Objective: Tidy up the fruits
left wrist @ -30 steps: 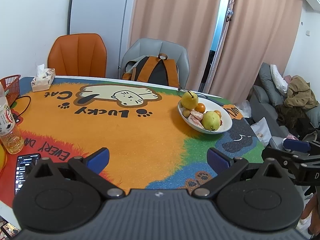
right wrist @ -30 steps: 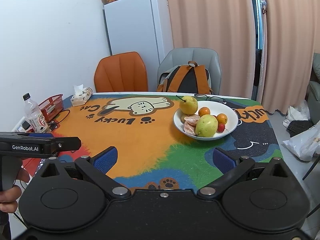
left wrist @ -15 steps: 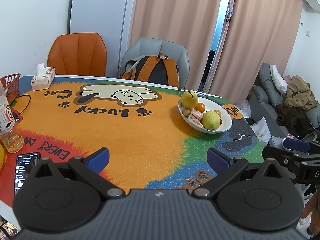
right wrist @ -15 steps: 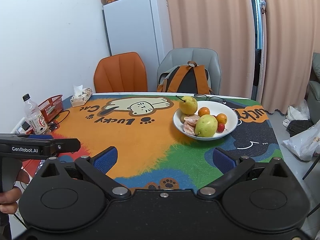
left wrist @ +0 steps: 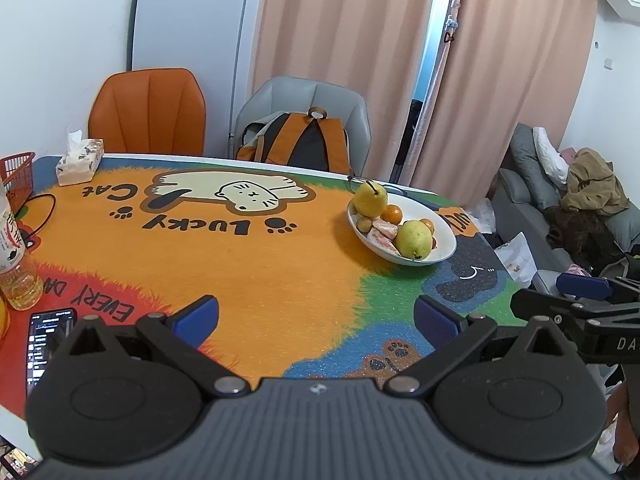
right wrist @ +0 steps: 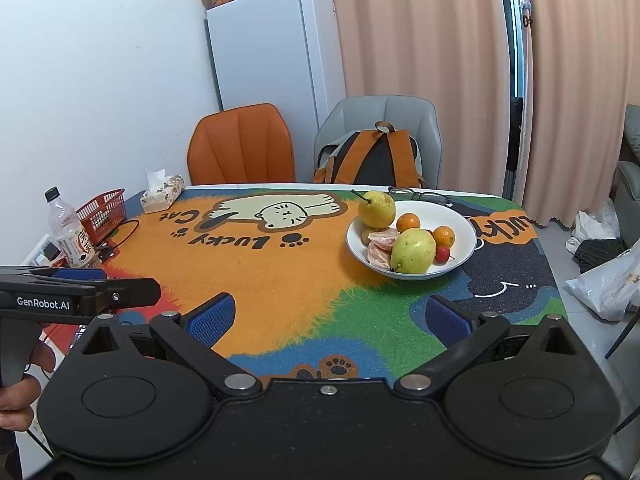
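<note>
**Fruit sitting together in the bowl, both grippers hanging back empty**

All the fruit in view is lying in the shallow white ceramic bowl (right wrist: 464, 232), which is standing on the far right part of the counter (right wrist: 256, 280) covered with an orange cartoon-cat mat. A yellow stemmed pear (right wrist: 377, 209) is leaning at the bowl's back-left rim, a larger yellow-green pear (right wrist: 413, 251) is resting at the front, peeled pinkish citrus segments (right wrist: 379, 247) are lying between them, and two small oranges (right wrist: 408, 222) and a small red fruit (right wrist: 442, 255) are sitting behind. No loose fruit is showing on the mat.

The left gripper (left wrist: 316, 316) and the right gripper (right wrist: 328, 320) are both hovering over the near edge of the counter, well apart from the bowl, each with its blue pads spread wide and nothing between them.

This arrangement is fitting either a bowl waiting to be sorted or one just filled, so no particular move is being suggested. For any handling here, the right gripper is lying nearer the bowl. The pears are looking firm and round, so closing across the widest part would be steadying them; the peeled segments are looking soft and likely to tear under pressure. The small fruits could roll if a pear beside them is being shifted.
</note>
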`<state>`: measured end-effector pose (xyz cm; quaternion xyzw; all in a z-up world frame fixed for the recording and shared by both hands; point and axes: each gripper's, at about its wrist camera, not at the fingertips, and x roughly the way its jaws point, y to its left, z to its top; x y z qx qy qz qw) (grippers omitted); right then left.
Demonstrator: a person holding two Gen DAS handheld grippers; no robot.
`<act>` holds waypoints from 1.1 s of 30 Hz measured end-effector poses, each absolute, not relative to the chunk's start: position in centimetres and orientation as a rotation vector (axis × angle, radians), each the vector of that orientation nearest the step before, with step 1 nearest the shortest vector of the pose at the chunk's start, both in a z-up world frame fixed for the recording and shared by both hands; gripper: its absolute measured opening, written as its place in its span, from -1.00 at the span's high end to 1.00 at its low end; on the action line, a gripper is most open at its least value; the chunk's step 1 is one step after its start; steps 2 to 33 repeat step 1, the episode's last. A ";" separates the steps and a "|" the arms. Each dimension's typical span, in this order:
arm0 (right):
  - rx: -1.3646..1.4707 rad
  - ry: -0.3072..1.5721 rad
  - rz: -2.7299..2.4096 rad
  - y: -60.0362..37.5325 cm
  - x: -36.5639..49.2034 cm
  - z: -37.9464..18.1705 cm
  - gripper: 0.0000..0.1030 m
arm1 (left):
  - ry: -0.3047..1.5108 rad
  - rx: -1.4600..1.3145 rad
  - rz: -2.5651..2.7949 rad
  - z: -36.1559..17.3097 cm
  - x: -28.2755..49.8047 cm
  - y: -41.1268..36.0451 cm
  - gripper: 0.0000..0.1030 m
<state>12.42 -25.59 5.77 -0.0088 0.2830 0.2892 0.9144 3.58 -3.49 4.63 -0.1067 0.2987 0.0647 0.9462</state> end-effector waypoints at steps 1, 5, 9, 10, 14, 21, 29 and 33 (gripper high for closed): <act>-0.017 0.582 0.596 -25.6 12.4 5.8 -1.00 | 0.608 -0.217 0.131 4.6 3.6 -3.5 -1.00; -0.017 0.582 0.596 -25.6 12.4 5.8 -1.00 | 0.608 -0.217 0.131 4.6 3.6 -3.5 -1.00; -0.017 0.582 0.596 -25.6 12.4 5.8 -1.00 | 0.608 -0.217 0.131 4.6 3.6 -3.5 -1.00; -0.017 0.582 0.596 -25.6 12.4 5.8 -1.00 | 0.608 -0.217 0.131 4.6 3.6 -3.5 -1.00; -0.017 0.582 0.596 -25.6 12.4 5.8 -1.00 | 0.608 -0.217 0.131 4.6 3.6 -3.5 -1.00; -0.017 0.582 0.596 -25.6 12.4 5.8 -1.00 | 0.608 -0.217 0.131 4.6 3.6 -3.5 -1.00; -0.017 0.582 0.596 -25.6 12.4 5.8 -1.00 | 0.608 -0.217 0.131 4.6 3.6 -3.5 -1.00; -0.017 0.582 0.596 -25.6 12.4 5.8 -1.00 | 0.608 -0.217 0.131 4.6 3.6 -3.5 -1.00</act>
